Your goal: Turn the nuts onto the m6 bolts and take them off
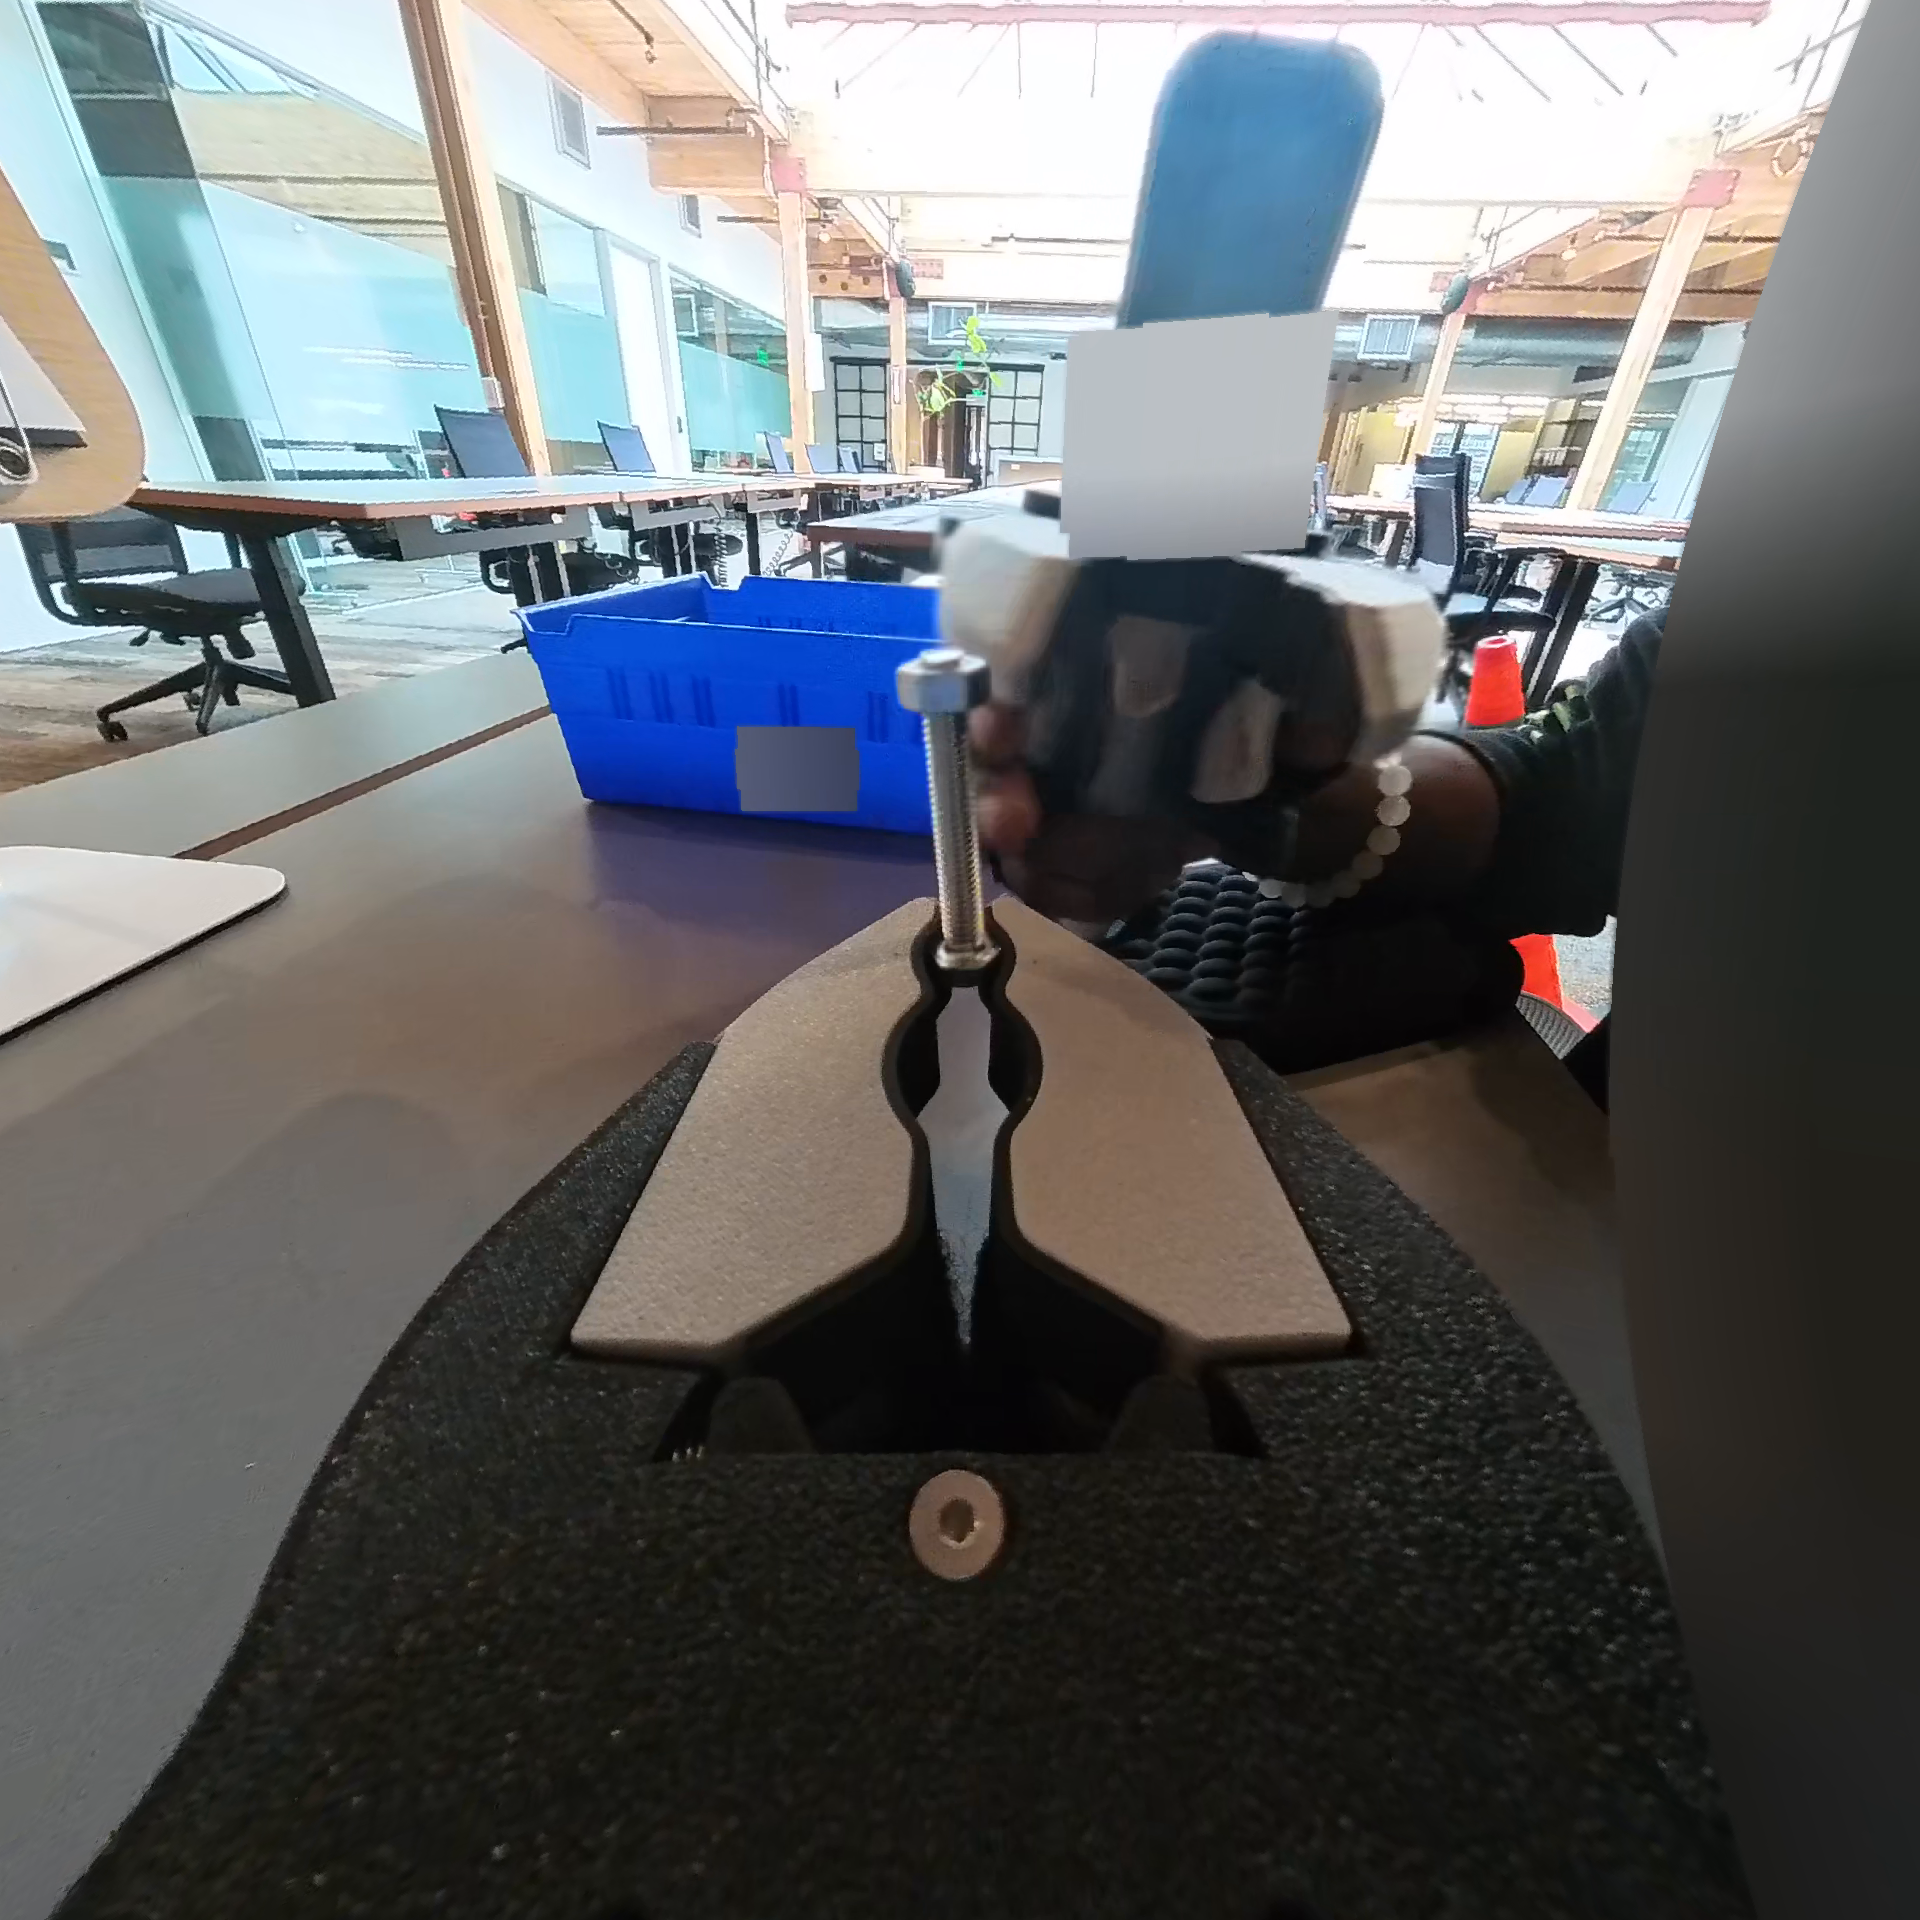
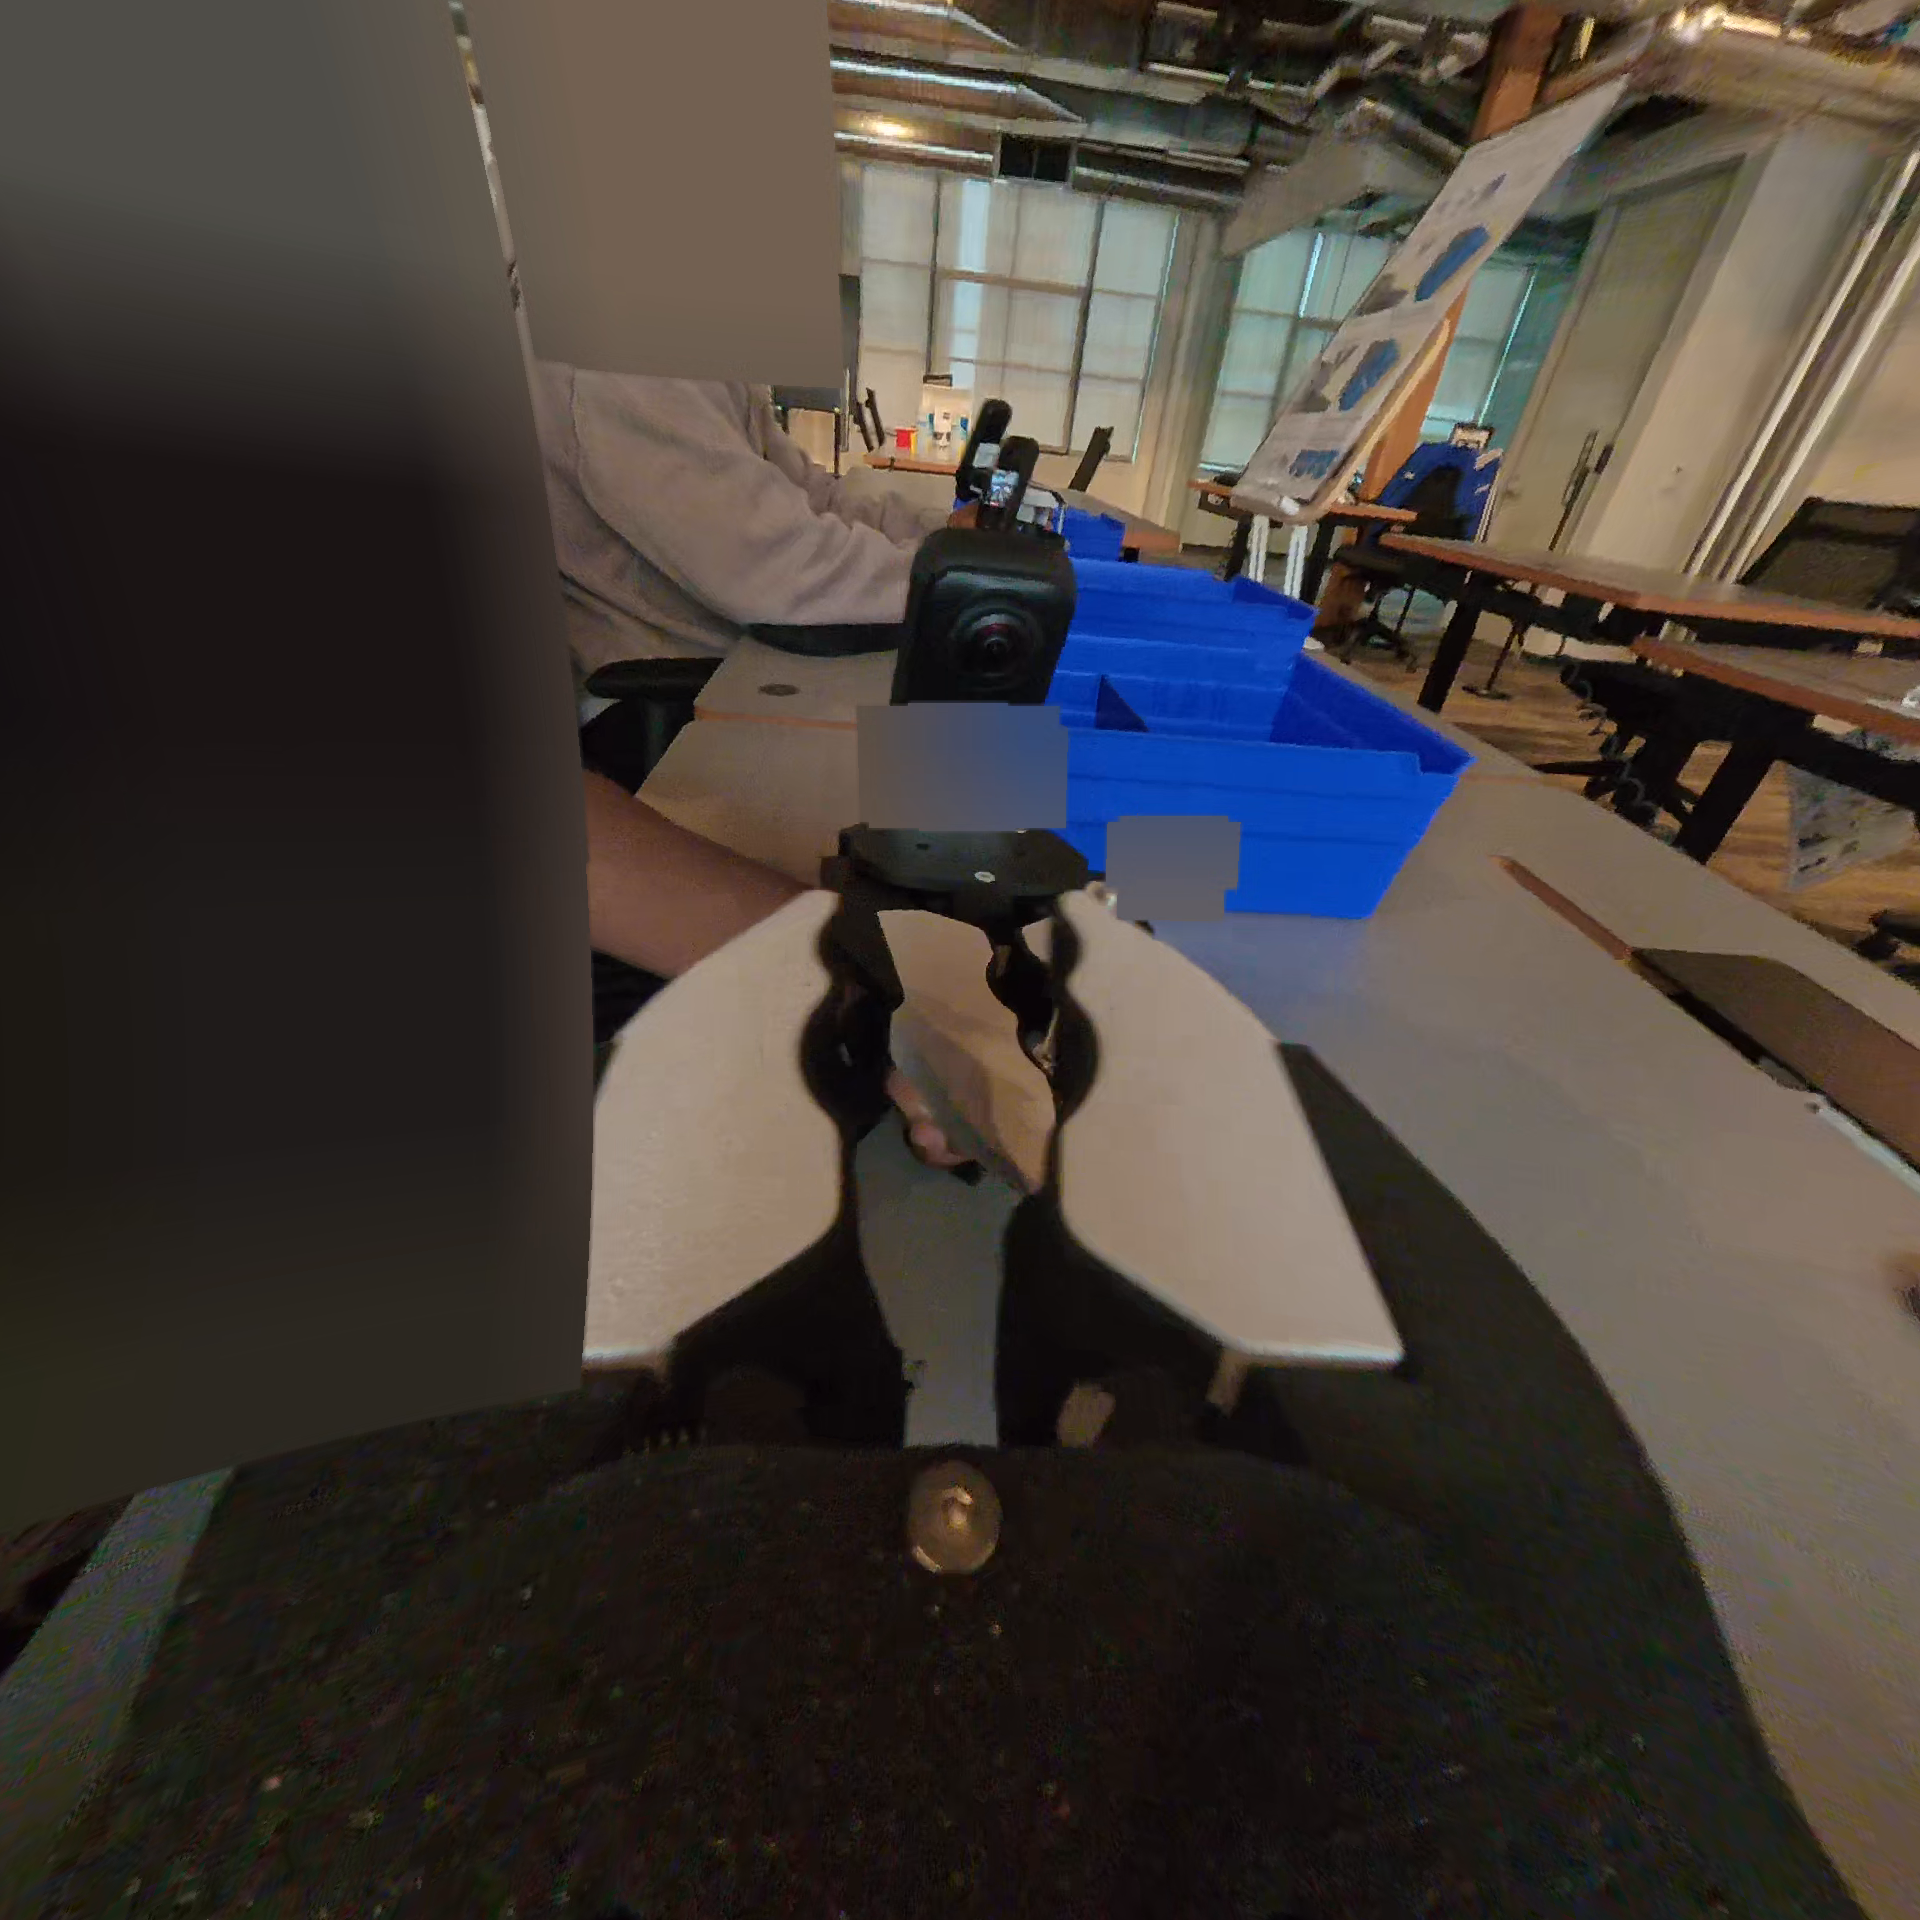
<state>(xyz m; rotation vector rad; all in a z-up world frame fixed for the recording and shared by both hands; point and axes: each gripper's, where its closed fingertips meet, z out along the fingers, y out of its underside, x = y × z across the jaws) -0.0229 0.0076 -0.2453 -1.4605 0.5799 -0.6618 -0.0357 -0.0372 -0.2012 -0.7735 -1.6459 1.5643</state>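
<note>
1. Steel bolt [image 1: 953,821] stood upright over the desk [image 1: 416,987], head clenched in left gripper [image 1: 961,951].
2. Nut [image 1: 941,681] sat at the bolt's top end.
3. Right gripper [image 2: 966,935] hung partly spread, grasping nothing.
4. Judged light, rigid, slick; best pinched across the nut's flats.

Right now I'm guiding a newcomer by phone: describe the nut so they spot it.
Find the blue bin on the dark table. Before it, the left gripper holds a silver bolt upright. The nut is the silver hexagon at its top end.
</note>
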